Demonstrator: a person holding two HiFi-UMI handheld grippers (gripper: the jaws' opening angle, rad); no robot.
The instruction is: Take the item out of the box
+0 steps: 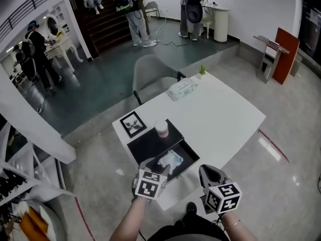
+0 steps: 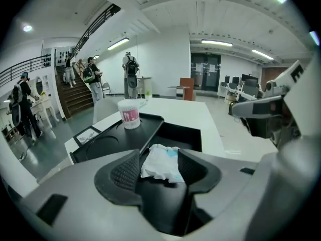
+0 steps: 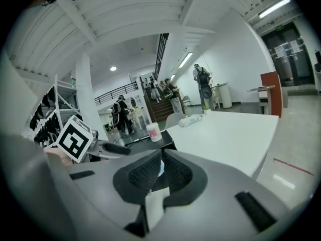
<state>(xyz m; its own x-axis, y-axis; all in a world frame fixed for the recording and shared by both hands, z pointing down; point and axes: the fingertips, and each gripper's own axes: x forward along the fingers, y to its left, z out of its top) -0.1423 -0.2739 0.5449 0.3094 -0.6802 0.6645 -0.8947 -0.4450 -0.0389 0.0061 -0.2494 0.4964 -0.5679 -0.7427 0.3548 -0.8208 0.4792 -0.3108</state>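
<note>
Head view: the black box point(image 1: 189, 152) sits at the table's point(image 1: 230, 114) near corner. The packet point(image 1: 171, 159) lies inside it, under my left gripper point(image 1: 156, 165).

Left gripper view: jaws apart, flanking the packet without pinching it.

Right gripper view: my right gripper's point(image 3: 159, 167) jaws sit together, empty.

Pinching only a crumpled edge could let the packet slip back.

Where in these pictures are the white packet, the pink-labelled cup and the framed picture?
white packet point(image 2: 161, 162): left gripper view, its crumpled middle.
pink-labelled cup point(image 2: 130, 116): left gripper view, its pink label.
framed picture point(image 1: 133, 124): head view, the middle of the print.
</note>
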